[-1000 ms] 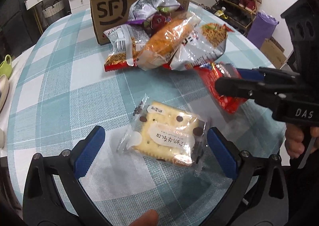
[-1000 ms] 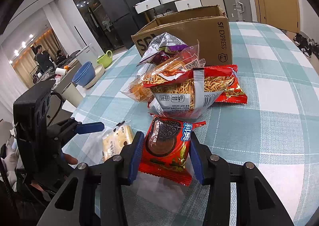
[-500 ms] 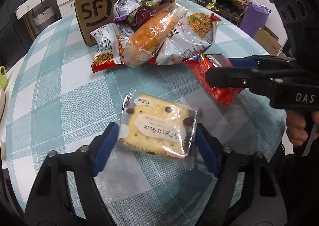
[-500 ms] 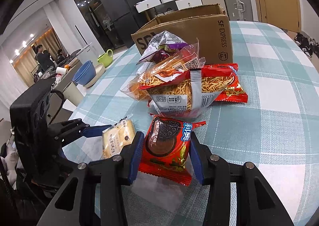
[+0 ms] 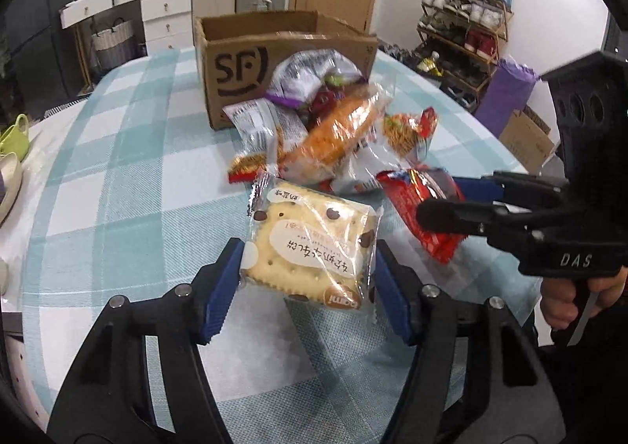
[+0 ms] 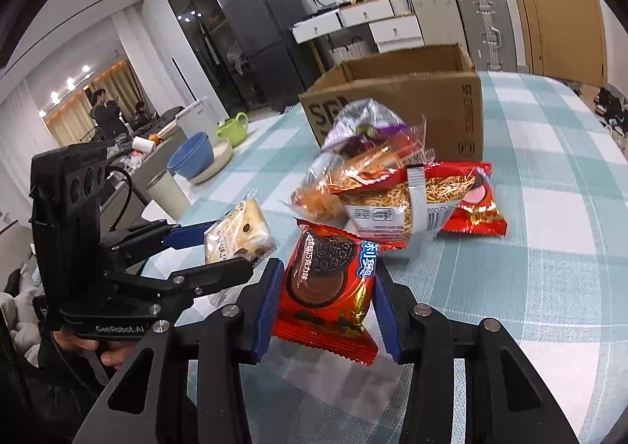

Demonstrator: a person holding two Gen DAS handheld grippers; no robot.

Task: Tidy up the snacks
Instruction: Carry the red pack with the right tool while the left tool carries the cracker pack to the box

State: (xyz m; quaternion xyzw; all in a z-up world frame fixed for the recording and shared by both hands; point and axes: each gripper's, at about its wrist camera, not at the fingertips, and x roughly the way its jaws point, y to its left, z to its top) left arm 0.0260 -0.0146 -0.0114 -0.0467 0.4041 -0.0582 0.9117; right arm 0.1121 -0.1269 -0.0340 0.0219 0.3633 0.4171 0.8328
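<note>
The left tongs (image 5: 306, 283) pinch a clear-wrapped square cracker packet with chocolate chips (image 5: 310, 244) by its two side edges, holding it tilted up off the teal-and-white checked cloth surface (image 5: 117, 185). Just ahead of these tongs sits a loose pile of crinkly snack bags (image 5: 325, 138), and behind the pile stands an open brown cardboard box printed "SF" (image 5: 243, 71). To the right, the right tongs (image 6: 327, 293) clamp a red foil packet picturing a dark chocolate sandwich cookie (image 6: 327, 283), also raised above the surface. The pile lies just beyond that packet, touching the box front. The two held packets hang near each other, apart.
</note>
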